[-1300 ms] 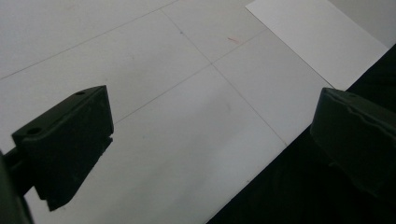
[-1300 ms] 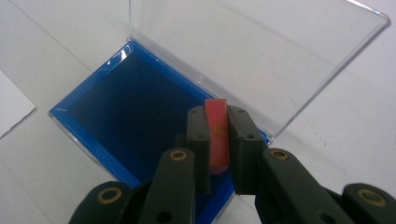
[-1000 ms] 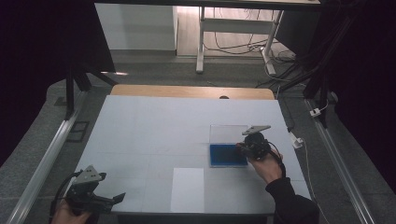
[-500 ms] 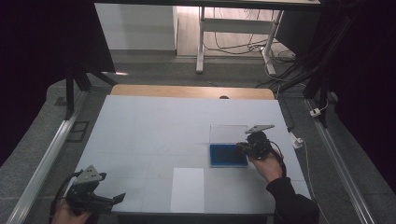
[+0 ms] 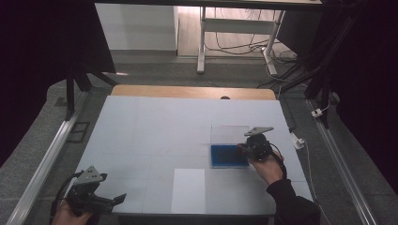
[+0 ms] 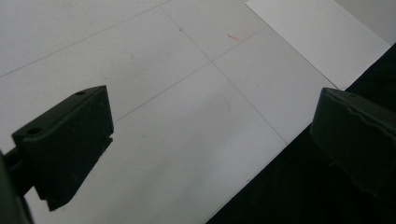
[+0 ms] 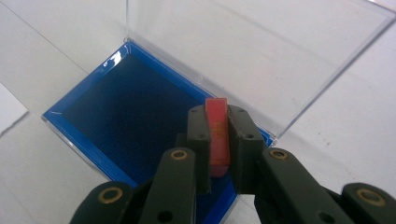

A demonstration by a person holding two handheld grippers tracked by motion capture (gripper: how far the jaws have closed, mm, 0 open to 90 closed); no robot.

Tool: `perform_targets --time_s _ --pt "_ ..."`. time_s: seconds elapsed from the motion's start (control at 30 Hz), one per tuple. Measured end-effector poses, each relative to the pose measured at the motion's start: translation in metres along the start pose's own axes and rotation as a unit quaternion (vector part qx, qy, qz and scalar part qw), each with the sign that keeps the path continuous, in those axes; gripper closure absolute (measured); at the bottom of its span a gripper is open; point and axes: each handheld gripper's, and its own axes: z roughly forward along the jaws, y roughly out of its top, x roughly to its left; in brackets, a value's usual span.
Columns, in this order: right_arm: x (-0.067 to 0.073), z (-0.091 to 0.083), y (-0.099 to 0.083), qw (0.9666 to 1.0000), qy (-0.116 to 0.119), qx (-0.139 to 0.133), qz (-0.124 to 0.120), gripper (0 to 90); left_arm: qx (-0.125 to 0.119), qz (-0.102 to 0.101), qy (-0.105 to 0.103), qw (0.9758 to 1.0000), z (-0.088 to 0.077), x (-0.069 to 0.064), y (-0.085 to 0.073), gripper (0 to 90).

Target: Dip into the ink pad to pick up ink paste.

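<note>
Red flat piece (image 7: 218,135) is sitting upright on edge between the jaws of the right gripper (image 7: 218,140), which are clamping its two broad faces; its top edge is poking out just above the jaw tips. A faint yellowish mark is showing on its narrow edge, too small to read as writing. Just beyond and below the jaw tips, the blue case (image 7: 135,121) is lying open, its dark blue lining facing up, and its clear lid (image 7: 261,51) is standing raised at the far side of the case from the gripper. No lettering or brand is showing on the case or lid.

In the high view, the right gripper (image 5: 244,149) is hovering at the right edge of the blue case (image 5: 227,156), with the person's hand (image 5: 265,168) gripping it from behind. The left gripper (image 5: 115,200) is resting near the table's (image 5: 155,126) front left corner, well apart from the case, with its jaws standing wide apart and nothing between them. A white sheet (image 5: 188,190) is lying to the right of those jaws, beyond their tips.
</note>
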Motion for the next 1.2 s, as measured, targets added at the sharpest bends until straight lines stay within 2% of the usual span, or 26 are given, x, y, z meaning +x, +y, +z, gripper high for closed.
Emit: perform_targets --time_s 0.33,0.5,0.53,0.8,0.93,0.97,1.2 --pt "-0.001 -0.002 0.0 0.9999 0.005 0.003 -0.012 80.4 -0.001 0.001 -0.001 1.0 0.0 0.0 0.0 0.0" --pt "0.0 -0.008 0.002 0.9998 0.007 -0.016 -0.011 80.4 -0.002 0.002 0.0 1.0 -0.001 0.0 0.0 0.0" --pt "0.0 -0.013 0.003 0.9994 0.008 -0.031 -0.011 80.4 -0.002 0.002 -0.001 1.0 -0.001 0.0 0.0 0.0" --pt "0.003 -0.017 0.004 0.9991 0.011 -0.036 -0.02 80.4 -0.003 0.001 -0.002 1.0 -0.001 0.0 0.0 0.0" --pt "0.007 -0.02 0.007 0.9987 0.014 -0.045 -0.021 80.4 -0.003 0.001 -0.001 1.0 -0.001 0.0 0.0 0.0" --pt "0.009 -0.021 0.008 0.9983 0.021 -0.051 -0.018 80.4 -0.003 0.001 -0.002 1.0 -0.001 0.0 0.0 0.0" --pt "0.022 -0.017 0.013 0.9976 0.038 -0.049 -0.031 80.4 -0.004 0.001 -0.003 1.0 -0.001 0.001 0.0 0.0"
